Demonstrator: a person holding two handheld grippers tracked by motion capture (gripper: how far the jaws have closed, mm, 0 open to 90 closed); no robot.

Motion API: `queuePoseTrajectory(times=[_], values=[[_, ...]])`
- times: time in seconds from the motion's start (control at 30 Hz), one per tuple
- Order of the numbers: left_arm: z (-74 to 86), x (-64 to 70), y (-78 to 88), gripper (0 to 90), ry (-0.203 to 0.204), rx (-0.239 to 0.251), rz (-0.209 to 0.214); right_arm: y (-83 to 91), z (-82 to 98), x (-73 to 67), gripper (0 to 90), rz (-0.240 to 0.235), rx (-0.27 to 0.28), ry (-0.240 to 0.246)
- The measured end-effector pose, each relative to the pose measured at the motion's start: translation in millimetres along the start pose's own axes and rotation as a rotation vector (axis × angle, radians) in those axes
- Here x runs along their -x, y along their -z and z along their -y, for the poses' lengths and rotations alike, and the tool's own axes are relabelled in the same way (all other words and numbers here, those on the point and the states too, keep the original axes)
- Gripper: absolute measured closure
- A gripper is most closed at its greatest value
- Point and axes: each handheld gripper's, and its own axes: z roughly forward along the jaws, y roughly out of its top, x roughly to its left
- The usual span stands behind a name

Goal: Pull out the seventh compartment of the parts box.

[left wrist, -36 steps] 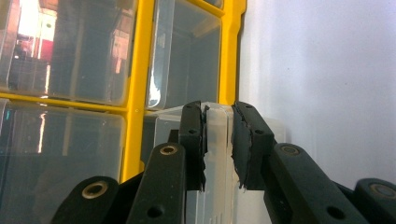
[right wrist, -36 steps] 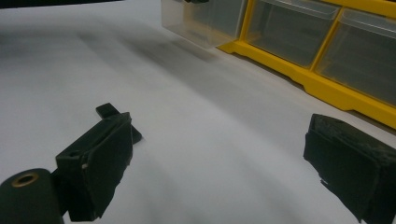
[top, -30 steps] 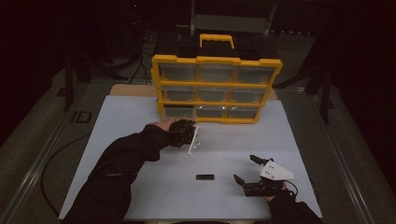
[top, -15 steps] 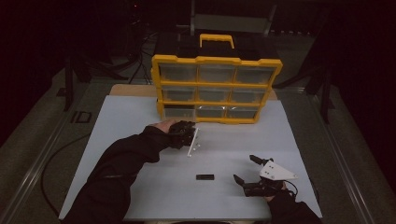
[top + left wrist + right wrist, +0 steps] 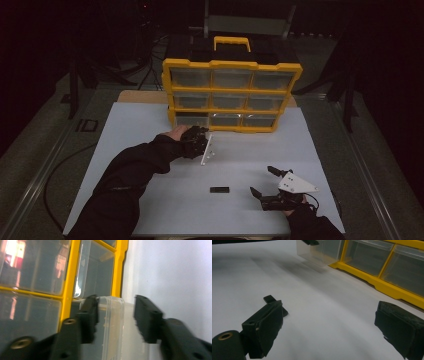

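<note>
Darkness surrounds a white table (image 5: 150, 130), with black stands and cables dimly visible on the grey floor behind it and a metal rail running along the floor at the table's left. At the far side of the table stands a yellow drawer organizer (image 5: 232, 95), three rows of three clear drawers under a black top with a yellow carry handle. Its bottom-left clear drawer (image 5: 192, 120) is pulled partway out toward the person.

A dark-sleeved arm reaches to that drawer from the near left, and the left gripper (image 5: 202, 145) sits just in front of the organizer's lower left corner. In the left gripper view the drawer's clear front lip (image 5: 113, 322) lies between the two black jaws, which have just been opening; one jaw sits against the lip while the other stands off it with a plain gap, so the grip is released.

Well away from the organizer, near the table's front edge, the right gripper (image 5: 261, 181) rests with its jaws spread wide and nothing between them. A small black block (image 5: 219, 190) lies on the bare white surface just to the left of that gripper, also well clear of the organizer.
</note>
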Motion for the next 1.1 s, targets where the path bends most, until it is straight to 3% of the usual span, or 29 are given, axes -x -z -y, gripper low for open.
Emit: queuePoseTrajectory(times=[0.1,0.2,0.37,0.47,0.57,0.73,0.83,1.1], values=[[0.1,-3.5,1.4,37.6,0.053,-0.009,0.03,0.1,0.0,0.1,8.1,0.0,0.0,0.0],[1.9,-7.7,2.0,25.6,0.139,0.008,0.064,0.1,0.0,0.1,8.1,0.001,0.0,0.001],[7.5,-16.0,5.4,13.6,0.28,0.052,0.115,0.1,0.0,0.1,8.1,0.002,0.0,0.001],[10.6,-20.9,7.7,4.5,0.354,0.062,0.178,0.0,-0.1,0.1,8.1,0.001,0.0,0.001],[14.6,-23.3,9.7,0.6,0.414,0.078,0.209,-0.2,0.0,0.1,8.1,0.002,0.0,-0.001],[25.0,-27.6,18.9,0.0,0.512,0.132,0.218,-0.2,-0.1,0.2,8.1,0.002,0.004,0.003],[30.4,-27.9,23.9,0.0,0.546,0.16,0.228,-0.1,-0.2,0.1,8.1,0.002,0.001,-0.001],[39.6,-21.7,37.5,0.0,0.55,0.195,0.246,-1.0,-0.4,-0.7,8.1,0.0,0.005,-0.004]])
